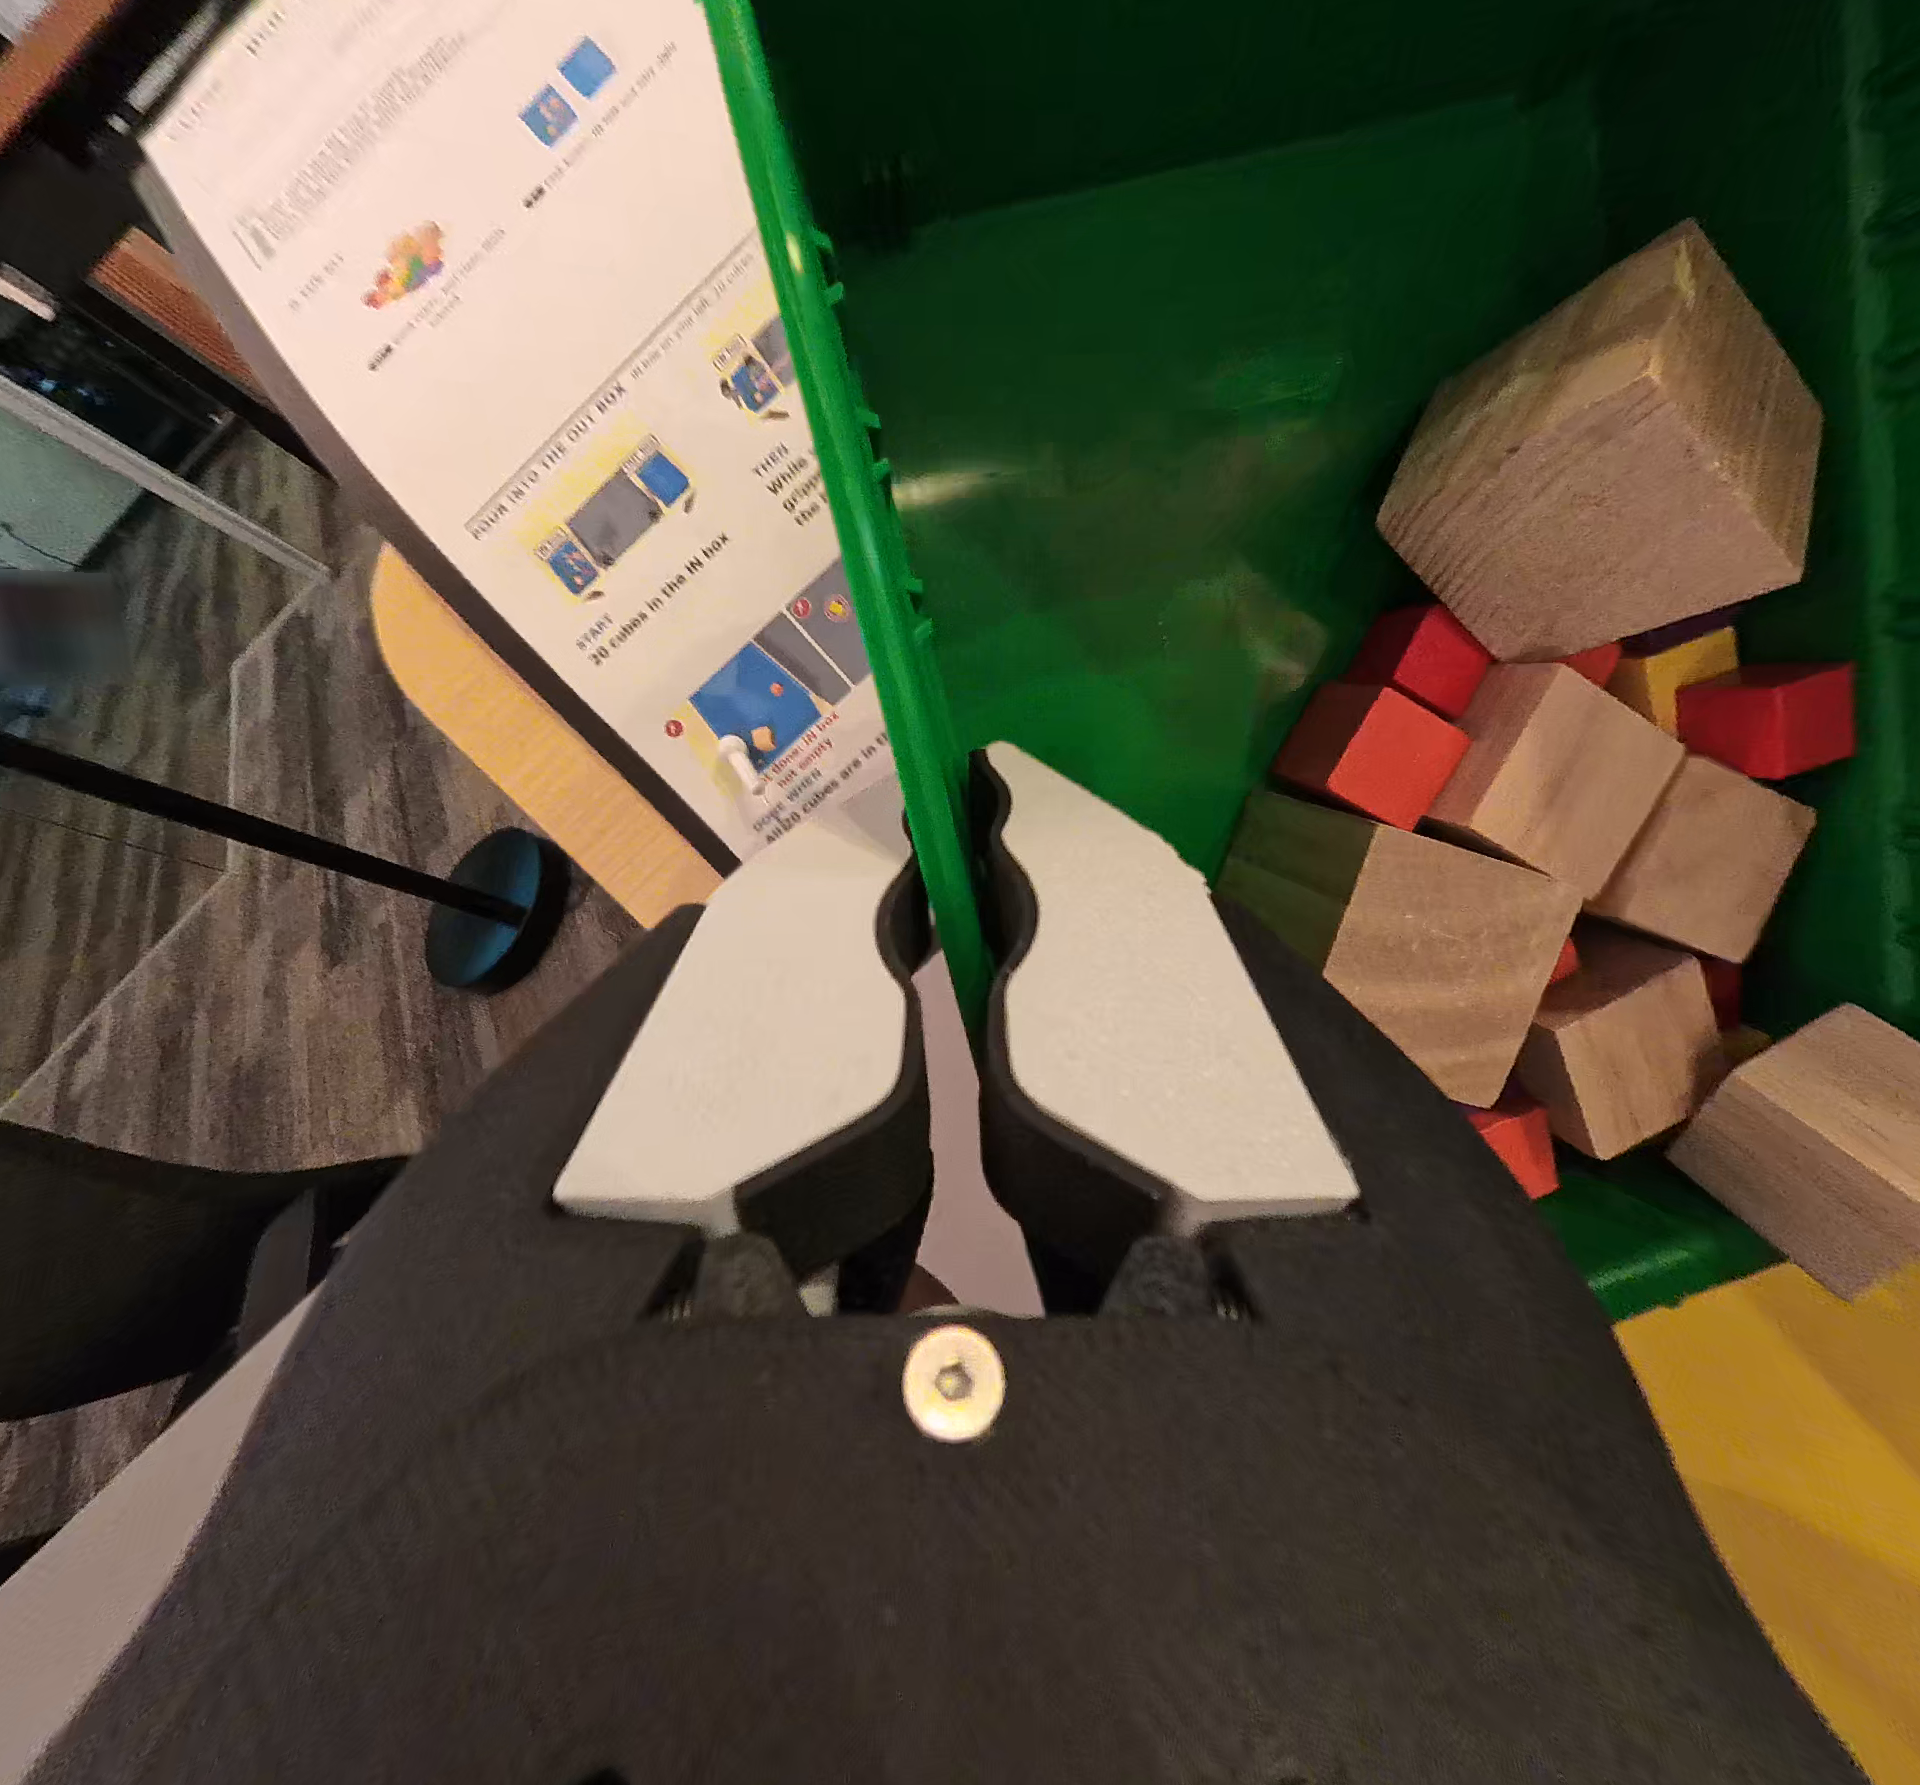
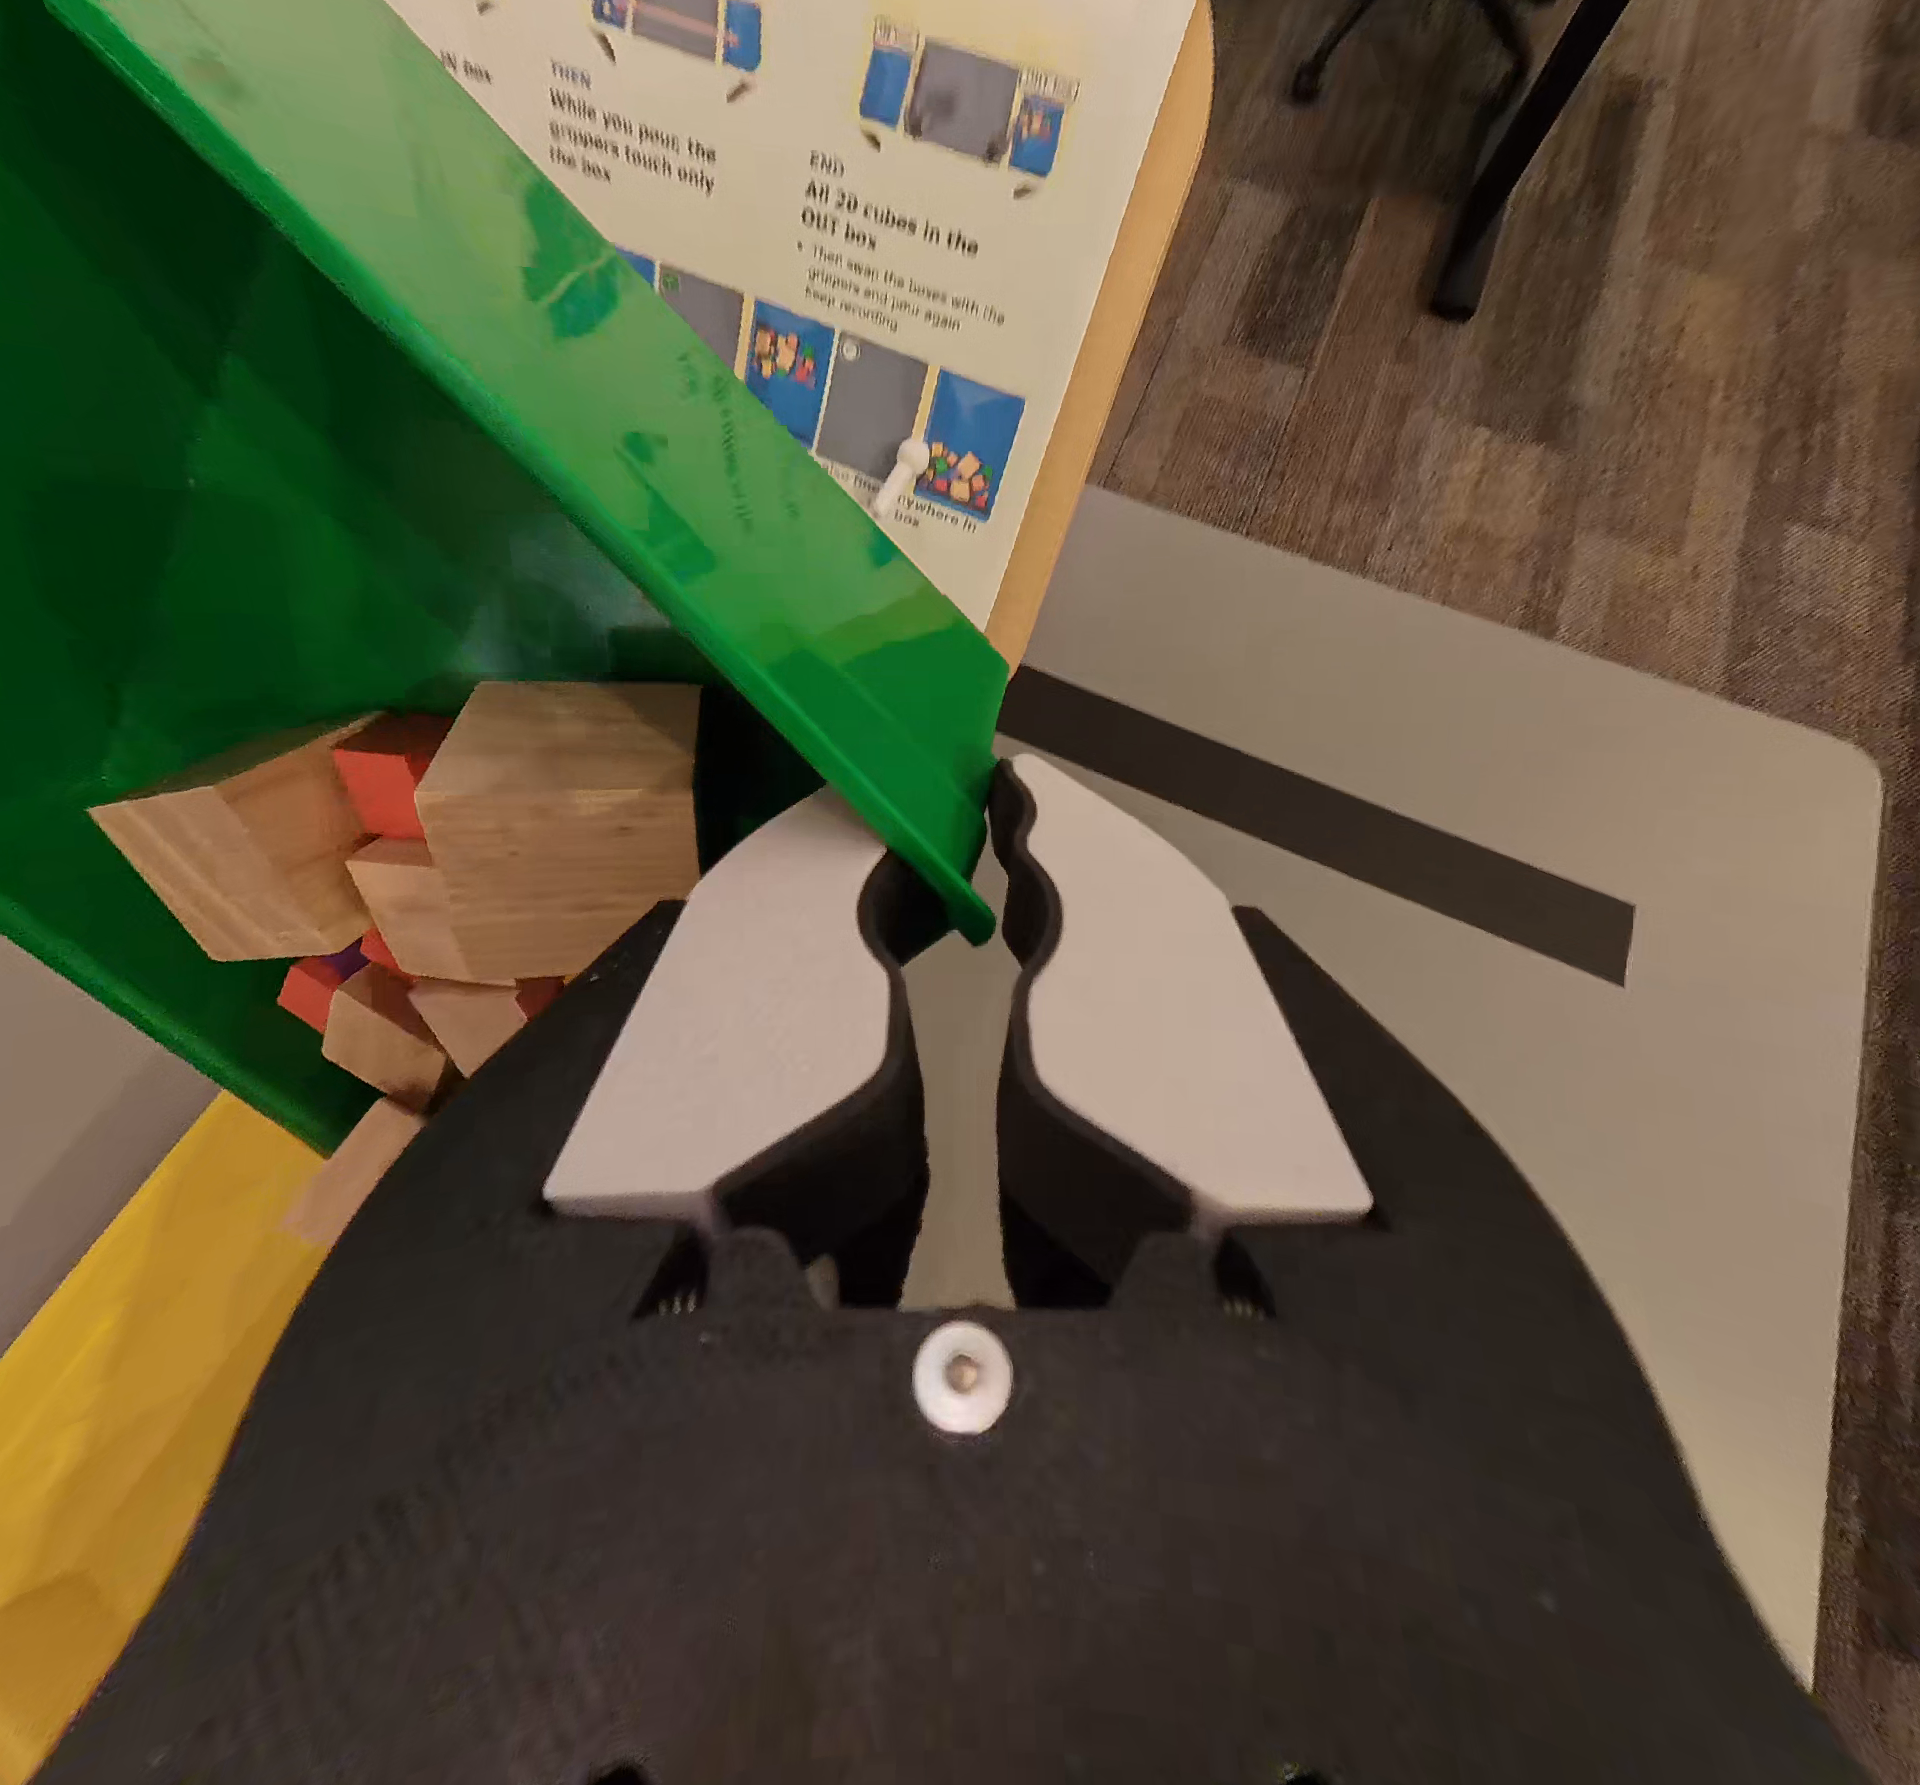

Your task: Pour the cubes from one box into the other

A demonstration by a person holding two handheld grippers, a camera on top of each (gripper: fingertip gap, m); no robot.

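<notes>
Green box (image 1: 1195, 447) held off the table (image 2: 1455, 800), tilted steeply, one gripper on each side wall. Left gripper (image 1: 951, 862) clamped on the left wall's rim; right gripper (image 2: 982, 862) clamped on the corner of the opposite wall. Long axis cannot be told from these views; the floor of the box slopes down toward the grippers and the open mouth faces the yellow box (image 1: 1787, 1486) just below. Cubes (image 1: 1538, 800), bare wood, red and a few others, piled against the low end; one wooden cube (image 1: 1818, 1143) overhangs the yellow box. A printed instruction sheet (image 2: 904, 208) lies toward the table's far edge.
</notes>
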